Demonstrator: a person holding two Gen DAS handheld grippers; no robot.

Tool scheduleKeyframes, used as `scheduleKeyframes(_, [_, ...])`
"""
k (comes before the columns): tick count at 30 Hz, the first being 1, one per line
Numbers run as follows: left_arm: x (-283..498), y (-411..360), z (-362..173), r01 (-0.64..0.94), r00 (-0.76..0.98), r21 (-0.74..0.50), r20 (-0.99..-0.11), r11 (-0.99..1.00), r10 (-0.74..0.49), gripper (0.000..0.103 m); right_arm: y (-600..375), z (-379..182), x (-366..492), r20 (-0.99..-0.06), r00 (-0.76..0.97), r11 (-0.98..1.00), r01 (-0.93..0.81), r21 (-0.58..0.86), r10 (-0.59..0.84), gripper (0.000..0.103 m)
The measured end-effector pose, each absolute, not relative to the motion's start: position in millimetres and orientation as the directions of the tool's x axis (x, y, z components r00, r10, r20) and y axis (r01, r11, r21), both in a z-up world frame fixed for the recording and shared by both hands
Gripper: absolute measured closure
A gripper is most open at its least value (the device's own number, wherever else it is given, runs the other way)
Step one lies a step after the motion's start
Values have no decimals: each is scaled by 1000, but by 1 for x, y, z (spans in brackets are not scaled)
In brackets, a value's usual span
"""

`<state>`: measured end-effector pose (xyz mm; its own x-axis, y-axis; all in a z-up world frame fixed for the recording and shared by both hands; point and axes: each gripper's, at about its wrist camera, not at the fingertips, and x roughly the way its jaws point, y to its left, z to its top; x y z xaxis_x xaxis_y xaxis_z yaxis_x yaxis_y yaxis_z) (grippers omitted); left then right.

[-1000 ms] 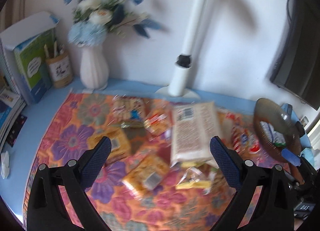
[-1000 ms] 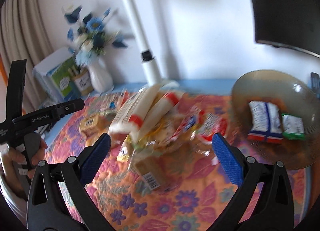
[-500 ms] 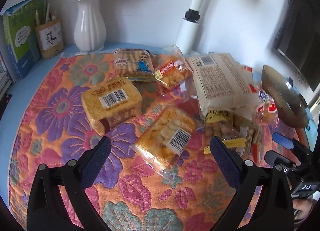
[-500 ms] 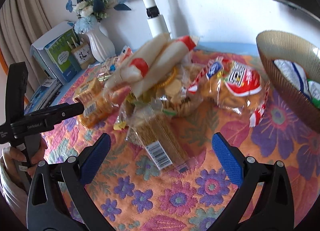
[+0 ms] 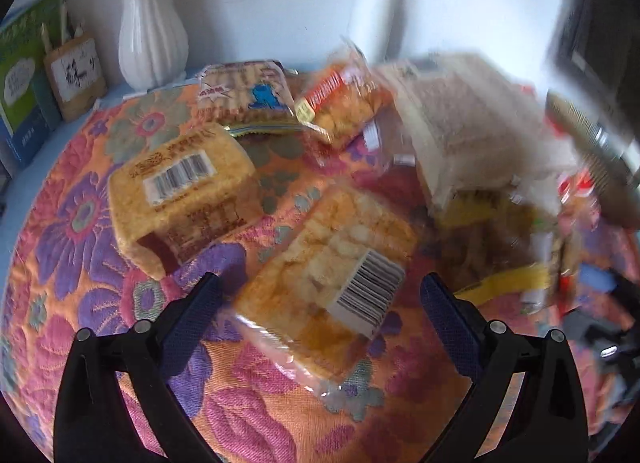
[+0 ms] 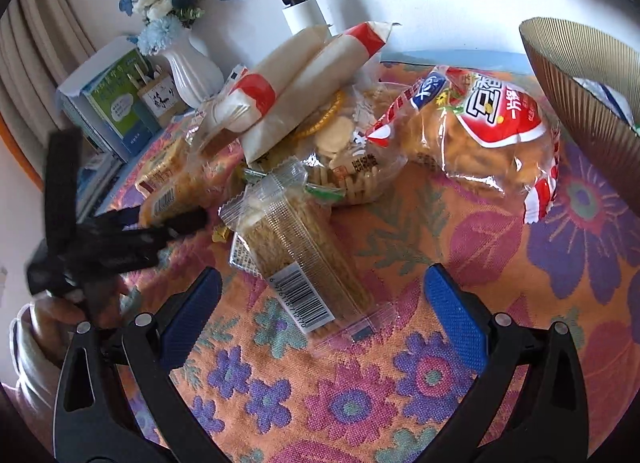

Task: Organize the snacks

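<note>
Several snack packs lie piled on a flowered cloth point(image 5: 100, 303). My left gripper point(image 5: 320, 299) is open, its fingers on either side of a clear pack of golden crackers point(image 5: 328, 271) with a barcode. A yellow barcoded pack point(image 5: 180, 199) lies to its left. My right gripper point(image 6: 324, 295) is open just above a long clear pack of brown sticks point(image 6: 304, 247). Behind it lie a red-and-white crisp bag point(image 6: 488, 131) and two white sleeves point(image 6: 304, 75). A ribbed brown bowl point(image 6: 580, 83) holds a few packets at the right.
A white vase point(image 5: 152, 43) with blue flowers, a pen holder point(image 5: 76, 79) and books point(image 6: 108, 107) stand at the back left. A white lamp post point(image 6: 296, 3) rises behind the pile. A dark monitor point(image 5: 600, 23) hangs at the right. A hand point(image 6: 52, 319) holds the left gripper.
Both grippers have come down and forward toward the pile. The left one now straddles the golden cracker pack; the right one has closed in on the brown stick pack.
</note>
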<state>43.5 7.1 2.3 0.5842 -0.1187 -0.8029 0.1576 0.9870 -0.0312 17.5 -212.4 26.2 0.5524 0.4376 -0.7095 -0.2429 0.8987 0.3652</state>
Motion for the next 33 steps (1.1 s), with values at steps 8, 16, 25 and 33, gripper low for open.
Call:
scheduleKeyframes(8, [45, -2, 0, 154, 584, 10, -808, 988, -82, 5, -212, 26, 15, -715, 553, 904, -242, 353, 427, 3])
scheduleKeyframes(16, [44, -1, 0, 153, 584, 8, -807, 988, -84, 5, -210, 25, 16, -719, 552, 906, -243, 345, 422, 3])
scheduleKeyframes(25, [45, -1, 0, 153, 584, 7, -807, 988, -84, 5, -211, 25, 16, -719, 551, 906, -244, 347, 423, 3])
scheduleKeyframes(33, [45, -1, 0, 153, 584, 7, -807, 988, -85, 5, -210, 25, 17, -719, 550, 906, -244, 346, 424, 3])
